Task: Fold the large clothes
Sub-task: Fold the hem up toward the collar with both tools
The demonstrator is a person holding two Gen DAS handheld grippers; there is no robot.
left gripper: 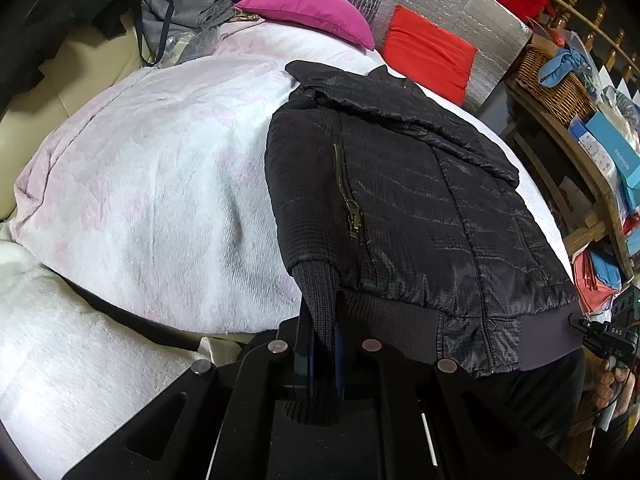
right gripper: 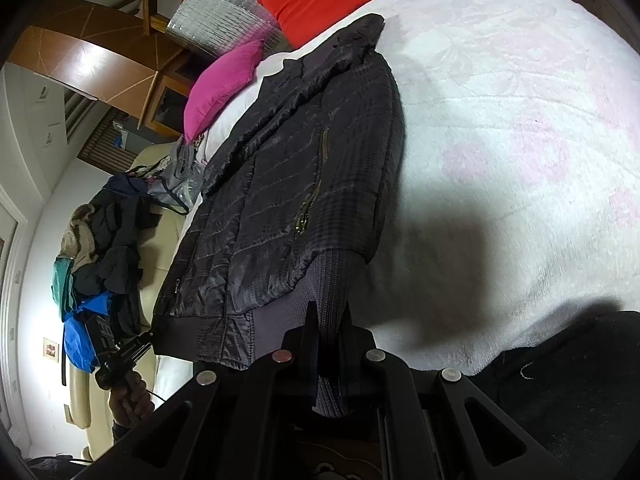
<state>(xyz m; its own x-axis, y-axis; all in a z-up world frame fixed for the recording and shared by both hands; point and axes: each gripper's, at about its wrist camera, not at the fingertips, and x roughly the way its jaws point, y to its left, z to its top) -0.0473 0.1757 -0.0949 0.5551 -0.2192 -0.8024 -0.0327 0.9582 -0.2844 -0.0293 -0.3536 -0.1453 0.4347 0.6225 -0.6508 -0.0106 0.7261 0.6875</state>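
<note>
Both grippers clamped on the ribbed knit of a black jacket laid on a bed.

The left gripper (left gripper: 324, 344) pinches a ribbed cuff (left gripper: 318, 292); the right gripper (right gripper: 328, 332) pinches the grey ribbed hem (right gripper: 320, 280). Beyond the fingers the jacket (left gripper: 400, 200) lies flat on a fluffy white blanket (left gripper: 160, 160) with faint pink flowers: shiny quilted shell, brass pocket zip (left gripper: 352, 216), collar farthest off. Past it lie a pink pillow (left gripper: 308, 10) and a red cushion (left gripper: 428, 56). Right of the left fingers, a wicker basket (left gripper: 552, 84) holds blue cloth.
</note>
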